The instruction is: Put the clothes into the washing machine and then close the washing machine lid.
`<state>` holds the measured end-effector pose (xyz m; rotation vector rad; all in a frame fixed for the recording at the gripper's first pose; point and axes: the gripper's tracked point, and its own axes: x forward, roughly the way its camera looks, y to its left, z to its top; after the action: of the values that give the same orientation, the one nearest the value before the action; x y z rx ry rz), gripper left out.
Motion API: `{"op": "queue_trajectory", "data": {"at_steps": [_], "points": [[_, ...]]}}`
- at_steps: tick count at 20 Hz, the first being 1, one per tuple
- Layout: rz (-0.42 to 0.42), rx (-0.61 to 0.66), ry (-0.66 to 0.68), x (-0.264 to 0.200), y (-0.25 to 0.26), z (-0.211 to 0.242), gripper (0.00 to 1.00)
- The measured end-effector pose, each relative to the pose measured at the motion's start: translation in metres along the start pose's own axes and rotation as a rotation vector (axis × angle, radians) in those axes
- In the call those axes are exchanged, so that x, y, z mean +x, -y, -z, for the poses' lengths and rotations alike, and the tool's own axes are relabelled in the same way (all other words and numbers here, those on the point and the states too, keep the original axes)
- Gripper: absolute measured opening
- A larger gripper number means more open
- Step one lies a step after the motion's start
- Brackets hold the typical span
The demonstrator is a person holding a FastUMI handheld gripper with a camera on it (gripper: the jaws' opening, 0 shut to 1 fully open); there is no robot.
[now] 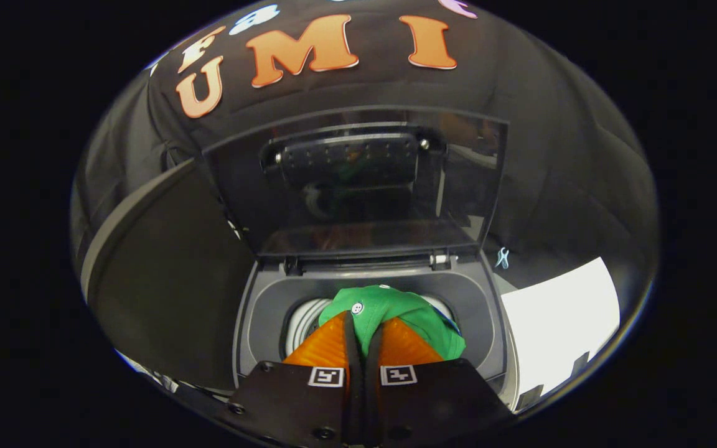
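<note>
Over the mouth of the washing machine, the gripper has its fingers pressed together on a fold of a green garment, which bulges out just ahead of the tips and hangs above the pale drum. The fabric carries a small white button and sits between the fingers and the far rim of the opening, not yet down inside. The lid stands upright behind the opening, hinged at the machine's back edge (its dark panel mirrors the booth). To do this step well, the garment should probably be carried lower, past the rim and toward the middle of the drum, before the fingers part, so that no sleeve or hem drapes over the edge and blocks the lid when it is swung down afterward.
</note>
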<state>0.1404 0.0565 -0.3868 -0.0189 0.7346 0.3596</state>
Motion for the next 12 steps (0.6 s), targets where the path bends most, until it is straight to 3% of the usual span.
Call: {"op": "queue_trajectory", "data": {"at_steps": [12], "points": [[0.026,-0.066,-0.172,0.065,0.001,0.064,0.08]]}}
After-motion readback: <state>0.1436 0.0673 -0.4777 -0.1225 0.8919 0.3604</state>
